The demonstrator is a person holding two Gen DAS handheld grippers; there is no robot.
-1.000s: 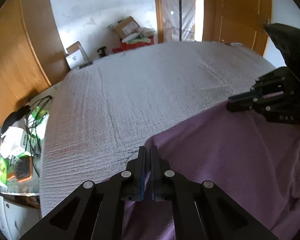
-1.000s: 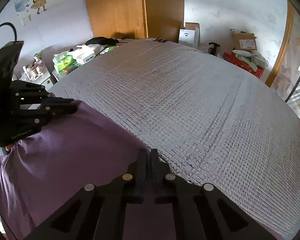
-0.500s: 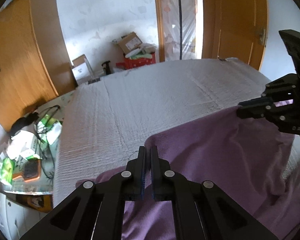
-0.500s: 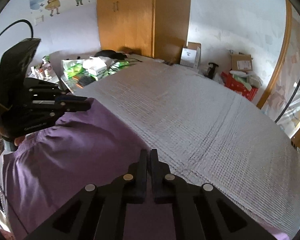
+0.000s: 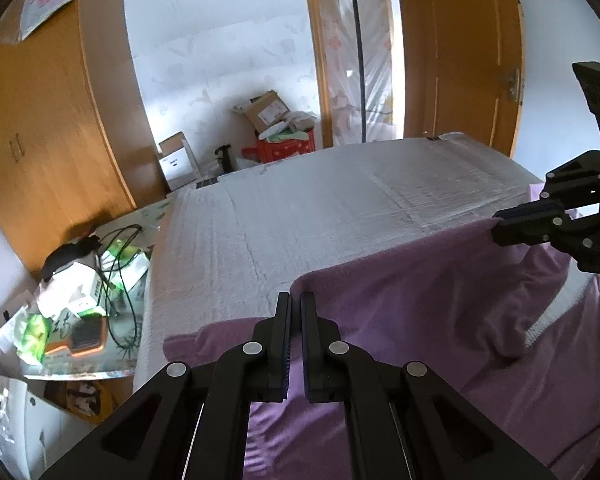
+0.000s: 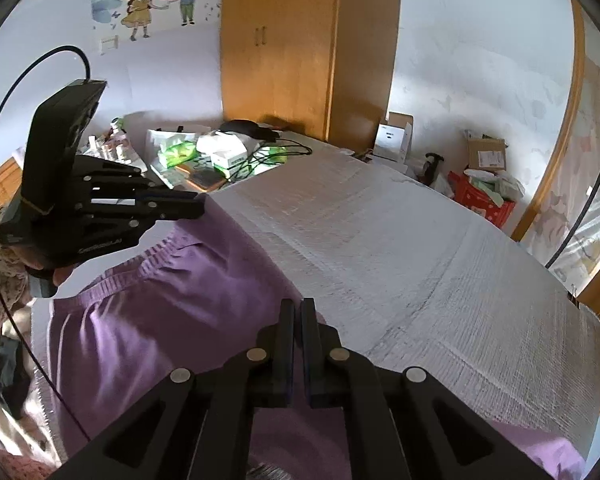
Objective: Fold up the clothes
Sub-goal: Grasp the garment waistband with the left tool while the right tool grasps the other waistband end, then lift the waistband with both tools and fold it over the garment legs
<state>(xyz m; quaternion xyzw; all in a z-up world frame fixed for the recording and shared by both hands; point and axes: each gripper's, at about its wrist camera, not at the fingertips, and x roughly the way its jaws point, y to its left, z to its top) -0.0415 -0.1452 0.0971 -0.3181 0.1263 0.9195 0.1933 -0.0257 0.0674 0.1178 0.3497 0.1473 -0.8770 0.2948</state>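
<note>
A purple garment [image 5: 412, 312] hangs stretched between my two grippers, above the near edge of a bed with a grey quilted cover [image 5: 300, 216]. My left gripper [image 5: 296, 300] is shut on one top corner of the garment. My right gripper [image 6: 297, 306] is shut on the other top corner. In the left wrist view the right gripper [image 5: 500, 228] shows at the right, in the right wrist view the left gripper [image 6: 198, 206] at the left. The garment [image 6: 172, 312] has an elastic waistband and sags below the held edge.
A cluttered side table [image 5: 80, 300] with boxes and cables stands left of the bed. Wooden wardrobe [image 6: 304, 48], cardboard boxes [image 5: 268, 112] and a red crate [image 6: 484, 200] stand beyond the bed. A wooden door [image 5: 472, 60] is at the far right.
Both grippers have risen, lifting the garment's top edge off the bed. The bed now looks lower and farther, and more of the room shows.
</note>
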